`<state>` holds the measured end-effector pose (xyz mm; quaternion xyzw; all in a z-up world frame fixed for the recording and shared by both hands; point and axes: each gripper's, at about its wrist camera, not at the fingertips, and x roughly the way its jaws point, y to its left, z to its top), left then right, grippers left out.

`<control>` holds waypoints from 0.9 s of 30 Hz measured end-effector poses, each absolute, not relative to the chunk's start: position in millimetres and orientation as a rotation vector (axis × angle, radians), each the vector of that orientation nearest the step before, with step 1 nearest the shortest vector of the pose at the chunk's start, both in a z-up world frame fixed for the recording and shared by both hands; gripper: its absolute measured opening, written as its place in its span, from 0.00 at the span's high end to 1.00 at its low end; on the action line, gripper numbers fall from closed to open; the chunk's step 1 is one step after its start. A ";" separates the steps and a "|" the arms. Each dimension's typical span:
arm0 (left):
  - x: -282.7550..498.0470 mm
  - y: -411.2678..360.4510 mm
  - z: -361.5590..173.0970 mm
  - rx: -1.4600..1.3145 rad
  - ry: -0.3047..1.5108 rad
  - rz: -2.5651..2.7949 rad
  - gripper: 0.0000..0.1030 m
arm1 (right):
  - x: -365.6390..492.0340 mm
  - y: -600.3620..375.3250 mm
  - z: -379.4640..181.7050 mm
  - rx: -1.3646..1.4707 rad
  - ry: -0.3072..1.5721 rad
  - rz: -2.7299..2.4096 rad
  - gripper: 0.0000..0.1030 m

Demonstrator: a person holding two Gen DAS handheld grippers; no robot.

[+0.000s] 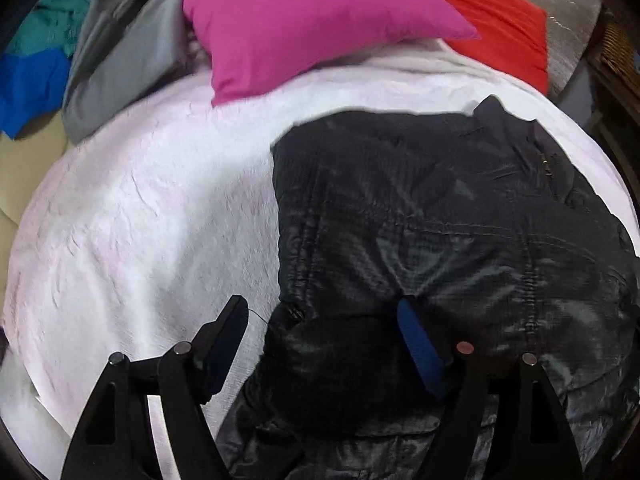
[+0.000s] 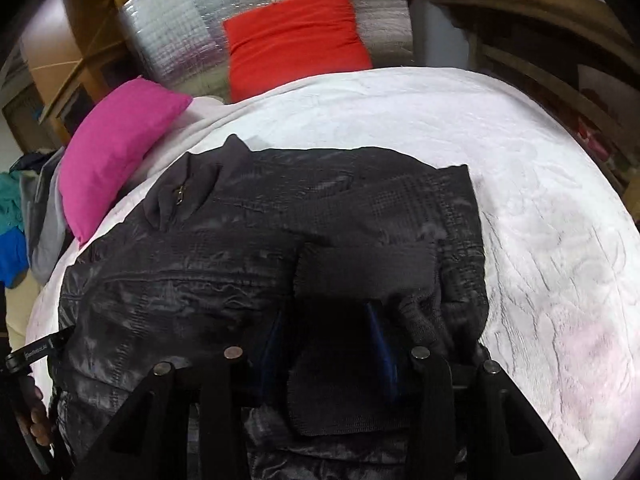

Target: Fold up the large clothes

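Black jacket (image 1: pixel 440 220) hem sits between my gaping left claw (image 1: pixel 320 316), cuff (image 2: pixel 332 392) clamped in my right claw (image 2: pixel 324 320); slick fabric may slip loose, spoiling the fold.

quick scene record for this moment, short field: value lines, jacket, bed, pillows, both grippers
garment: black jacket, spread on the bed, collar with zip toward the pillows
surface: white bedspread
pillows: pink pillow and red pillow at the far end
left gripper: jaws wide, jacket edge between them, not pinched
right gripper: a dark knit cuff between its jaws; grip unclear
side pile: grey, teal and blue clothes
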<state>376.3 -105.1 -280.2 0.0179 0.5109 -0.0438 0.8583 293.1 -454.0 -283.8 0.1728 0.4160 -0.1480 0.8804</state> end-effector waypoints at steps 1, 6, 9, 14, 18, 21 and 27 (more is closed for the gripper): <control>373.7 -105.6 -275.5 0.038 1.051 -0.098 0.24 | 292.8 -451.0 -280.8 0.354 0.867 -0.320 0.57; 357.2 -116.5 -251.7 0.088 0.959 -0.166 0.24 | 292.0 -419.6 -261.9 0.343 0.844 -0.289 0.57; 349.6 -127.9 -256.8 0.137 0.980 -0.215 0.24 | 300.4 -391.4 -258.4 0.324 0.871 -0.242 0.57; 349.9 -130.5 -281.3 0.181 1.063 -0.238 0.20 | 318.2 -371.4 -295.1 0.281 1.030 -0.276 0.57; 345.9 -116.0 -269.3 0.107 1.044 -0.266 0.20 | 315.5 -367.1 -278.0 0.287 1.043 -0.284 0.57; 341.2 -108.1 -257.3 0.091 1.000 -0.272 0.20 | 309.5 -363.5 -260.7 0.296 0.995 -0.271 0.57; 344.6 -95.6 -264.5 0.070 1.041 -0.249 0.20 | 305.8 -356.9 -285.3 0.294 1.077 -0.264 0.57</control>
